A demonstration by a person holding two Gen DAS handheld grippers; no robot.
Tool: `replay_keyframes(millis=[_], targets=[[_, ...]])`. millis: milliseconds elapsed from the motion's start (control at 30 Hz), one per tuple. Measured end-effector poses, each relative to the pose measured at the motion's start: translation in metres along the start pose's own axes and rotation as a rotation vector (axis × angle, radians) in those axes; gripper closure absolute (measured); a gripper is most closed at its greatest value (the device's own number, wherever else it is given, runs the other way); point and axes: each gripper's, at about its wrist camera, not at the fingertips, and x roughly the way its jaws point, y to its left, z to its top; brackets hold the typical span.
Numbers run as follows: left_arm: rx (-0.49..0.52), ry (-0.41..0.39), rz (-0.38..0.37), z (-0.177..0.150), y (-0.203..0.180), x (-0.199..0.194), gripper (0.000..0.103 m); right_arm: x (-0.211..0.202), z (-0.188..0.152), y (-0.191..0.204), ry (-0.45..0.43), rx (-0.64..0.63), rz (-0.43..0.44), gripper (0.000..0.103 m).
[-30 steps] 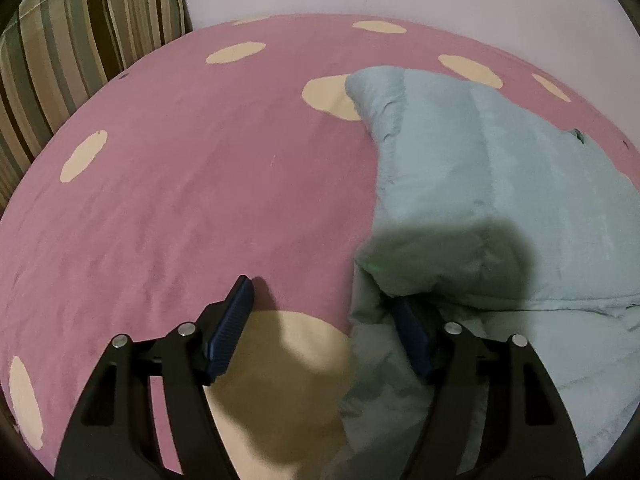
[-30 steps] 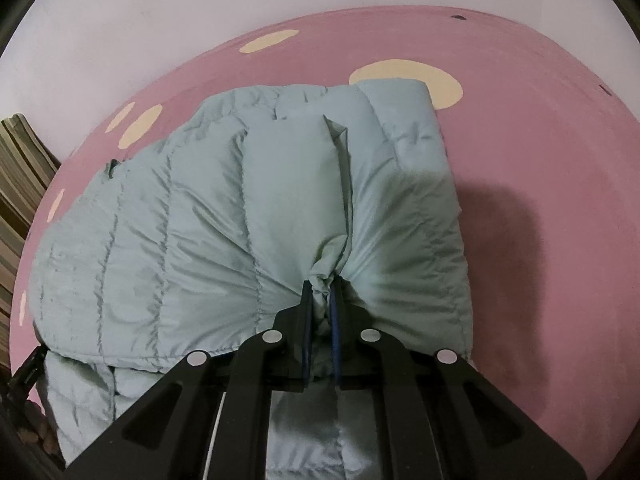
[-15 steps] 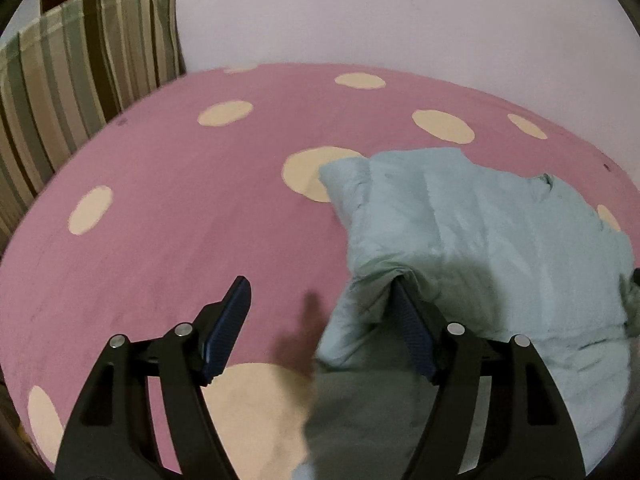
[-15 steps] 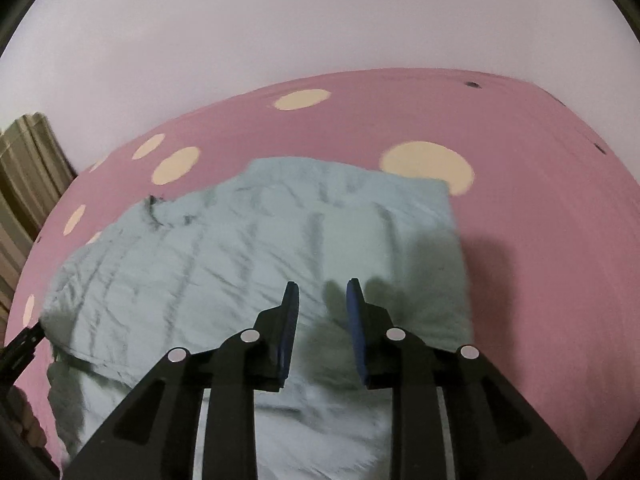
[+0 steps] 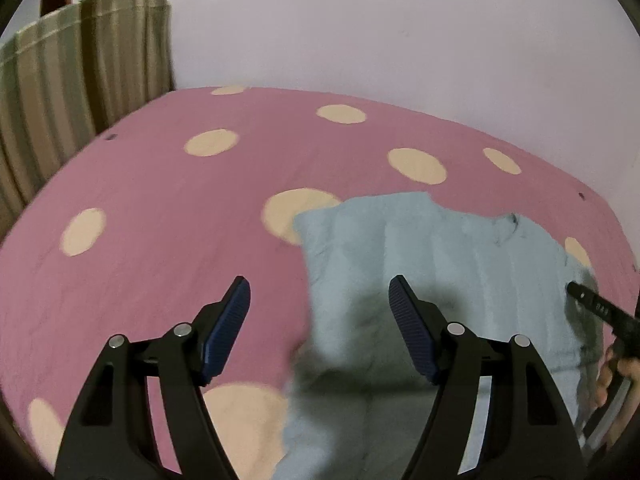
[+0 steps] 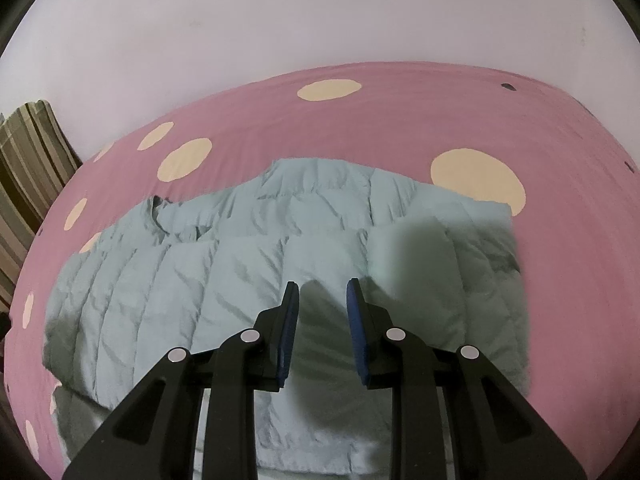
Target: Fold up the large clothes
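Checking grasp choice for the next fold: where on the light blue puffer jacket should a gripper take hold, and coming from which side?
Probably the puffer jacket's near edge, where the folded layer ends in a puffy lip just below the open right gripper. Come in low from the near side, one finger sliding under the lip. The quilted top is broad and flat, offering little to pinch. The left gripper, also open, could take the left edge the same way.

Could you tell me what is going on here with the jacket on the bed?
A person holding a tool in each hand is folding a pale blue puffer jacket on a pink bedsheet with cream dots. Right now neither tool grips anything: the left tool is wide open above the jacket's edge, and the right tool is open above its middle. The jacket lies partly folded on the sheet.
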Motion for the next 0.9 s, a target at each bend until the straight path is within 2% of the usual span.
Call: replay_keyframes(millis=[133, 233, 300, 333, 433, 533, 600, 633, 700, 767, 900], targets=[[0.024, 0.082, 0.052, 0.003, -0.016, 0.056, 0.031, 0.011, 0.003, 0.006, 0.005, -0.015, 0.000, 0.077], [0.065, 0.189, 0.119, -0.007, -0.021, 0.096, 0.031, 0.035, -0.002, 0.008, 0.081, -0.040, -0.038, 0.078], [0.058, 0.243, 0.102, -0.014, -0.019, 0.114, 0.030, 0.050, -0.008, 0.006, 0.124, -0.049, -0.037, 0.078], [0.049, 0.252, 0.092, -0.016, -0.018, 0.118, 0.030, 0.051, -0.010, 0.006, 0.118, -0.055, -0.039, 0.078], [0.045, 0.235, 0.090, -0.017, -0.016, 0.115, 0.031, 0.047, -0.010, 0.008, 0.101, -0.062, -0.046, 0.078], [0.025, 0.201, 0.130, -0.013, -0.017, 0.091, 0.035, 0.030, -0.010, 0.004, 0.075, -0.036, -0.033, 0.077], [0.022, 0.138, 0.102, -0.013, -0.025, 0.067, 0.035, 0.013, -0.015, 0.003, 0.048, -0.029, -0.018, 0.077], [0.026, 0.104, 0.068, -0.014, -0.033, 0.052, 0.035, 0.008, -0.017, 0.004, 0.035, -0.033, -0.011, 0.074], [0.042, 0.085, -0.015, -0.015, -0.048, 0.042, 0.035, -0.007, -0.026, 0.006, 0.006, -0.043, -0.005, 0.066], [0.066, 0.096, -0.080, -0.020, -0.067, 0.042, 0.035, -0.012, -0.034, 0.008, 0.002, -0.046, 0.002, 0.065], [0.140, 0.159, -0.049, -0.034, -0.096, 0.066, 0.035, 0.005, -0.048, 0.009, 0.055, -0.072, -0.043, 0.064]])
